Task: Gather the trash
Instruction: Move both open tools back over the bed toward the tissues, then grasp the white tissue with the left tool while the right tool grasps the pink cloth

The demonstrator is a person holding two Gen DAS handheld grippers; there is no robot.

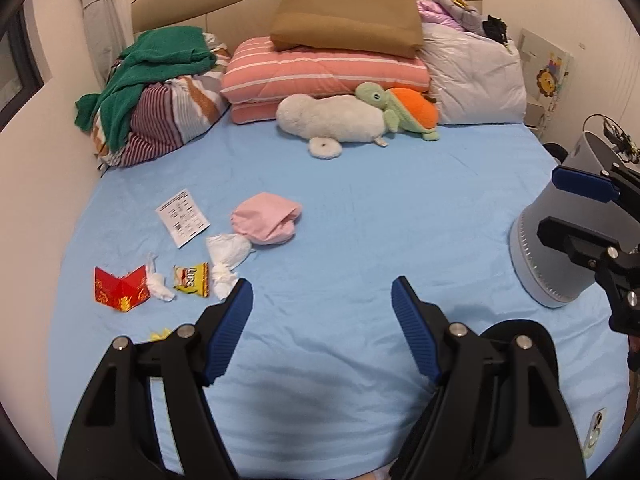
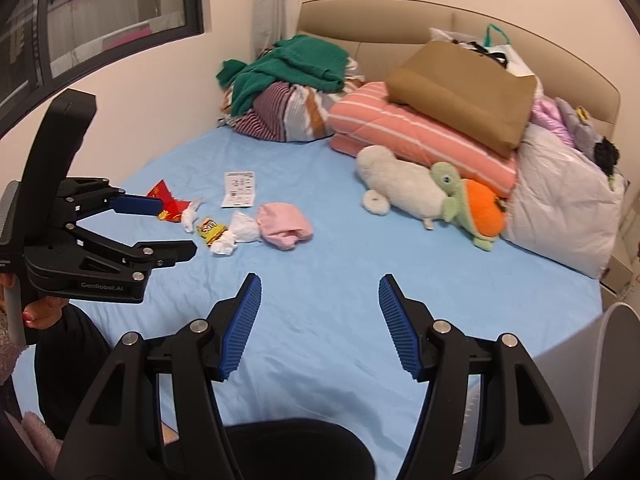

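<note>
Trash lies on the blue bed sheet [image 1: 360, 220]: a red folded packet [image 1: 120, 288], a yellow chip bag [image 1: 192, 279], crumpled white tissues [image 1: 228, 252], a white printed paper [image 1: 183, 217] and a small yellow scrap [image 1: 160, 335]. The same items show in the right wrist view: chip bag [image 2: 212, 230], tissues [image 2: 244, 230], paper [image 2: 240, 189], red packet [image 2: 166, 200]. My left gripper [image 1: 322, 300] is open and empty, right of the trash. My right gripper [image 2: 320, 300] is open and empty over bare sheet. A grey bin [image 1: 560, 240] stands at the right edge.
A pink cloth [image 1: 266, 218] lies beside the tissues. Plush toys [image 1: 332, 120], folded pink bedding [image 1: 320, 76], a brown bag [image 1: 348, 16], a striped bundle with green cloth [image 1: 160, 96] and a white bag [image 1: 472, 76] crowd the headboard. A wall runs along the left.
</note>
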